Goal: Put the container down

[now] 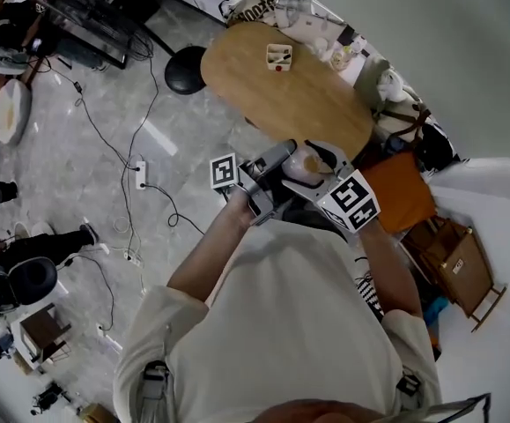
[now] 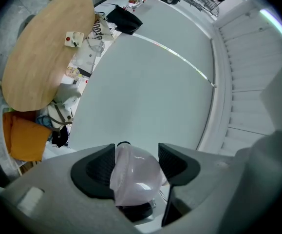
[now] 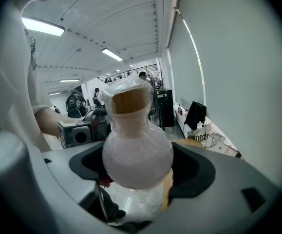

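The container [image 3: 137, 152], a round flask with a cork stopper and a clear wrapping, is hanging in the air close to the person's chest; the right gripper [image 3: 141, 165] is pinching its belly between its fingers; the left gripper [image 2: 137, 167] is pinching its wrapped side. The set-down is not yet begun, I judge; next it needs carrying to the oval bench [image 1: 281, 100], lowering upright, then both pairs of fingers spreading.

A small white tray [image 1: 278, 56] is sitting on an oval wooden table [image 1: 299, 104] near a black stool [image 1: 185, 69], while cables are trailing to a power strip [image 1: 140, 174] across the grey floor [image 1: 70, 157]; possibly an orange cushion [image 1: 402, 192] is lying nearby.
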Motion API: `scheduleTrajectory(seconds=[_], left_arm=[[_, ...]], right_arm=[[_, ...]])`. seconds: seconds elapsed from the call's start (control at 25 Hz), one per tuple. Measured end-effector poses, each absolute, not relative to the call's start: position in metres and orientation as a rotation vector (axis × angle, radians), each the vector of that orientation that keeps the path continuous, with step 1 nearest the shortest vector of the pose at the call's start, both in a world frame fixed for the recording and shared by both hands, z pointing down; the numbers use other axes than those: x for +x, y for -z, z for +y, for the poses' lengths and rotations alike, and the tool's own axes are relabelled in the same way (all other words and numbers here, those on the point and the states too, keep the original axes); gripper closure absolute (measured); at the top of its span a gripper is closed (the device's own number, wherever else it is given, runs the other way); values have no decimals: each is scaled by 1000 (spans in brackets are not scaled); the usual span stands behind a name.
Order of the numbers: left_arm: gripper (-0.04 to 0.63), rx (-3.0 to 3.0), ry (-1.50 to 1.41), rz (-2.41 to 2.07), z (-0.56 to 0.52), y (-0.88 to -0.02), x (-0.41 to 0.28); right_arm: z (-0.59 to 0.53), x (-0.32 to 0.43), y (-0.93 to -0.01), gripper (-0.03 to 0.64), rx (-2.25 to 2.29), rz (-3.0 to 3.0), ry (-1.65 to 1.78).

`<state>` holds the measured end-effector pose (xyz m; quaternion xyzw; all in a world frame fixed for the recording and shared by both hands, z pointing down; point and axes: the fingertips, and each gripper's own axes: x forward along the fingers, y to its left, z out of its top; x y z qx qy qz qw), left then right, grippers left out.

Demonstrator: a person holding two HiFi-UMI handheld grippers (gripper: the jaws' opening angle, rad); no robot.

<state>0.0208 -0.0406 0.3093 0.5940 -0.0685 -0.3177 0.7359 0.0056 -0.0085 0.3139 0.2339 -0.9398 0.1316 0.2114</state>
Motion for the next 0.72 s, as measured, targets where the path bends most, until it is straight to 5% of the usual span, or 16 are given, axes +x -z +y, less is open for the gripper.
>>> scheduleTrajectory(seconds=[0.72], left_arm=[[321,1307,640,-259,-136,-379,59]], right_arm=[[-110,48,-385,224,578,-2605,-517]])
